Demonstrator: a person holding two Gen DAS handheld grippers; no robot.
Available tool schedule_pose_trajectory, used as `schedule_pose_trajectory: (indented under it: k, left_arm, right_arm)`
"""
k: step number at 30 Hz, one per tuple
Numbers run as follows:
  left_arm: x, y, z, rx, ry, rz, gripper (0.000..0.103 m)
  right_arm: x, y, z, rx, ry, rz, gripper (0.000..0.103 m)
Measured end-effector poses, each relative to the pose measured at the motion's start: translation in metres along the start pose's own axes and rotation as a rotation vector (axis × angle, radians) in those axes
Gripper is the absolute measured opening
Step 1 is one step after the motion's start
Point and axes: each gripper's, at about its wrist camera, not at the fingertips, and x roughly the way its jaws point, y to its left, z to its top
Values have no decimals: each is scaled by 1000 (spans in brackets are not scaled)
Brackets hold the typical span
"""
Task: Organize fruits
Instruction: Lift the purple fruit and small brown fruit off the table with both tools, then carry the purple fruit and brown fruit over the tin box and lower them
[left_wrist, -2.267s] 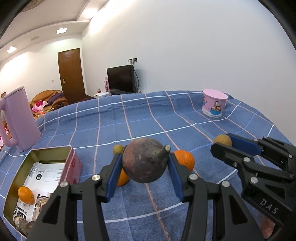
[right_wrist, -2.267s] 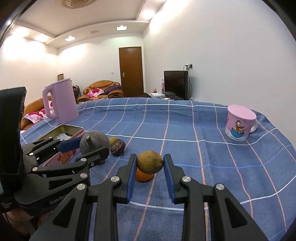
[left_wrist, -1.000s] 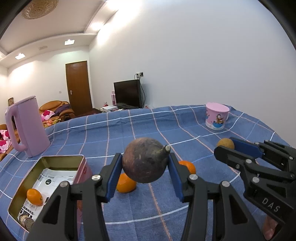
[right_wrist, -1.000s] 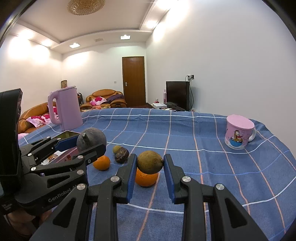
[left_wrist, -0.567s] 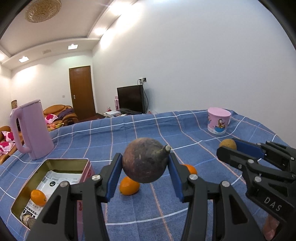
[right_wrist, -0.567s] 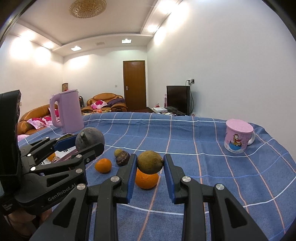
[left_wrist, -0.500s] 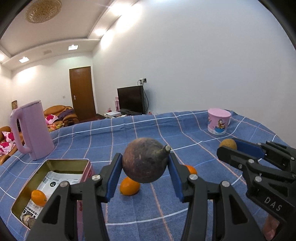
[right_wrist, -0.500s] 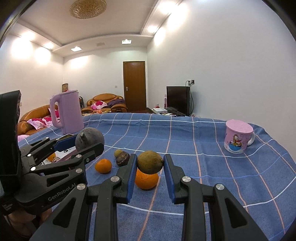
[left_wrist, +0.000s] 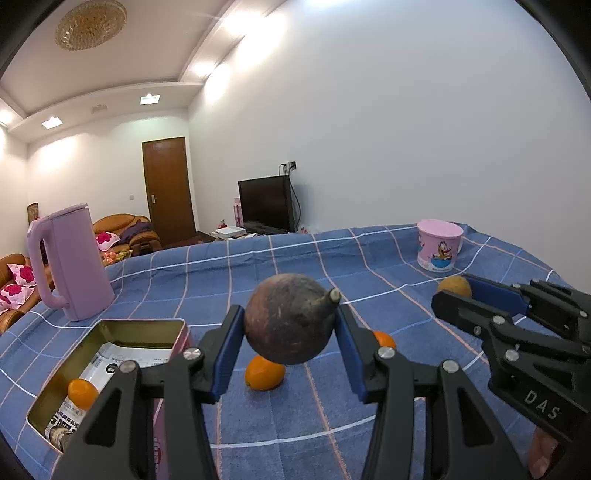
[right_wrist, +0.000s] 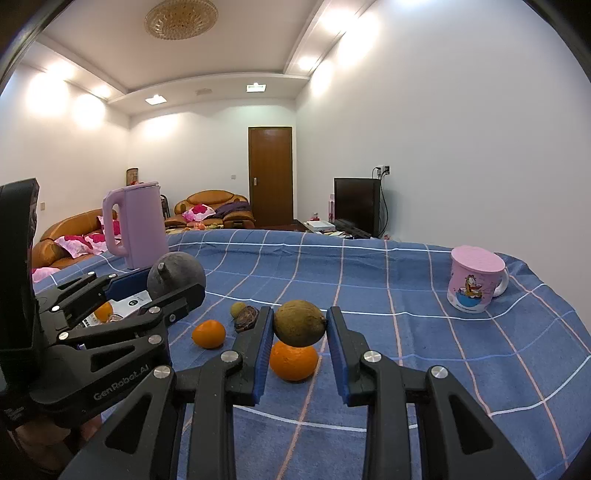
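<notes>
Fruits: a dark round fruit with a stub stem (left_wrist: 290, 318) sits clenched between the blue pads of the left gripper (left_wrist: 290, 334), held above the blue checked cloth (left_wrist: 258, 266); a smaller brown-green fruit (right_wrist: 300, 322) is grasped the same way in the right gripper (right_wrist: 300, 345).
Left wrist view only: the open metal tin (left_wrist: 142, 325) at lower left, with one small orange (left_wrist: 82, 393) and printed packets inside; another orange (left_wrist: 264, 373) lies on the cloth just beyond the tin.
Right wrist view only: a small greenish fruit (right_wrist: 238, 309) touching a dark wrinkled one (right_wrist: 246, 318), an orange (right_wrist: 209, 333) near them, and a larger orange (right_wrist: 293, 360) under the held fruit.
Both views: the pink cartoon mug (right_wrist: 474, 284) at far right, well apart from the fruit; the lilac kettle (left_wrist: 70, 262) at far left.
Background: door, television, sofas.
</notes>
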Motion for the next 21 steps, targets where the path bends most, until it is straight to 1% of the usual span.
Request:
schedule_pose_trajectory:
  k: [6,10,21]
  left_arm:
    - [3,7,-1,-11,27,11,52]
    - [4,18,-2,-21,46,29,52]
    - [2,62,-1,-59,77,99,52]
  right_arm:
    - [8,6,3,-26,18,-3,31]
    - [15,12,6,-25,31,15,31]
    - [43,55,23,-92,49,90,31]
